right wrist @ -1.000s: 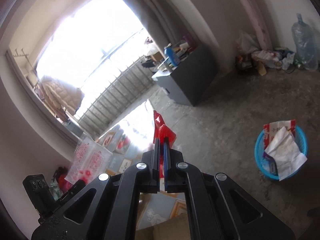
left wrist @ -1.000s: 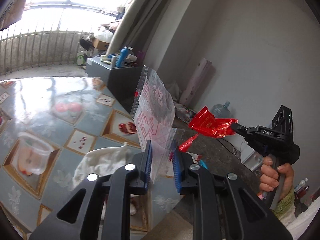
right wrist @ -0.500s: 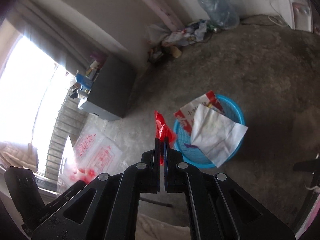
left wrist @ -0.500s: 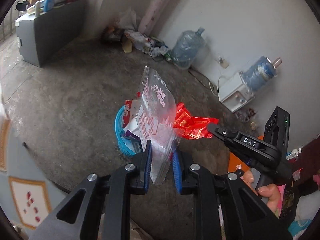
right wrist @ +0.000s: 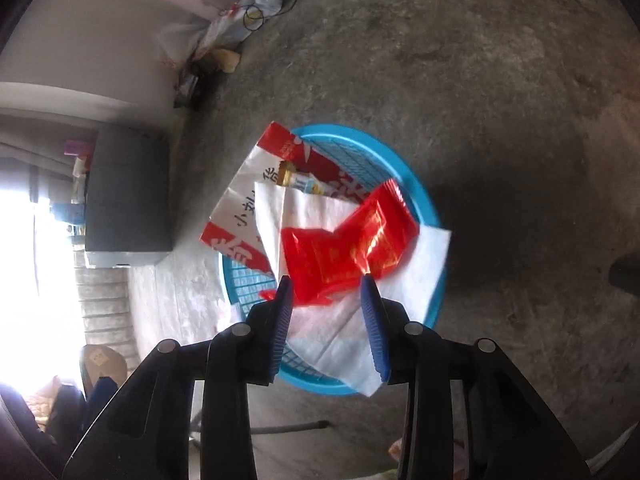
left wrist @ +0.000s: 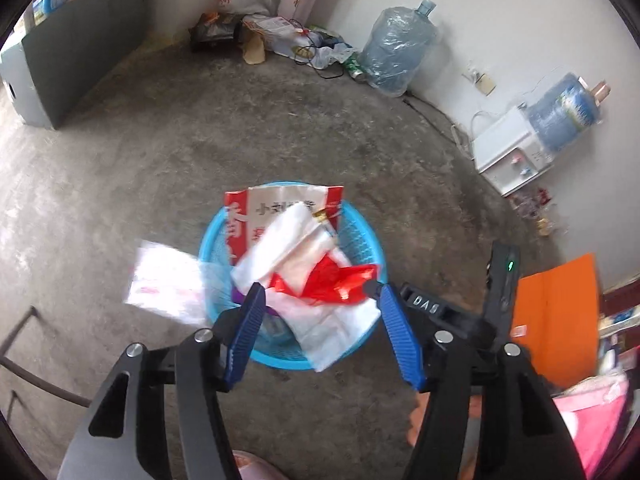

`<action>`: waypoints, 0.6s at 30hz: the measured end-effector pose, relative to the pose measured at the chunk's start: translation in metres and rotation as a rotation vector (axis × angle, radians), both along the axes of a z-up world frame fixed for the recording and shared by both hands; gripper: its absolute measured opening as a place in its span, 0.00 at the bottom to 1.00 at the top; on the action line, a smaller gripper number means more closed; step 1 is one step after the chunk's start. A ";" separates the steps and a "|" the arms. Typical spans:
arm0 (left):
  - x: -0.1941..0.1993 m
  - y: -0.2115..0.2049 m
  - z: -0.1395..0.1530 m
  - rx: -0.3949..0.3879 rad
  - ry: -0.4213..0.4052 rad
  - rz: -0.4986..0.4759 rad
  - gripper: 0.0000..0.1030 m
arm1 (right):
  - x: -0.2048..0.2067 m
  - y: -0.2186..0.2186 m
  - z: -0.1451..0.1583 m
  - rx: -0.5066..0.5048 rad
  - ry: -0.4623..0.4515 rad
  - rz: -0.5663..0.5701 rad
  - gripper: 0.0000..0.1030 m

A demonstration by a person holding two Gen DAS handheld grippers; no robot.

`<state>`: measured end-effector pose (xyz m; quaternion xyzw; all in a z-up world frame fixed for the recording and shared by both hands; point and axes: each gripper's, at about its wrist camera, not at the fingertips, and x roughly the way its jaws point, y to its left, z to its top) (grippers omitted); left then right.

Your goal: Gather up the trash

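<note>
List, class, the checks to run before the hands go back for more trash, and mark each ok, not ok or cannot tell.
1. Left gripper let go: ok, jaws have just been opening, nothing between them.
2. Right gripper let go: ok, jaws have just been opening, pads off the wrapper.
3. Red wrapper over the blue basket: ok, on the white paper.
4. Clear bag inside the basket: cannot tell, blurred, at the rim and partly outside.
5. Basket upright: ok.
</note>
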<state>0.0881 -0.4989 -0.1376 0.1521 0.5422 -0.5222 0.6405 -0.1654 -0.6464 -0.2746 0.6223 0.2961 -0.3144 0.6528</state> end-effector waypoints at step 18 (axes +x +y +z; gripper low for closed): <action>0.071 0.149 0.168 -0.223 -0.047 0.279 0.73 | 0.083 0.070 0.101 -0.403 -0.113 0.406 0.46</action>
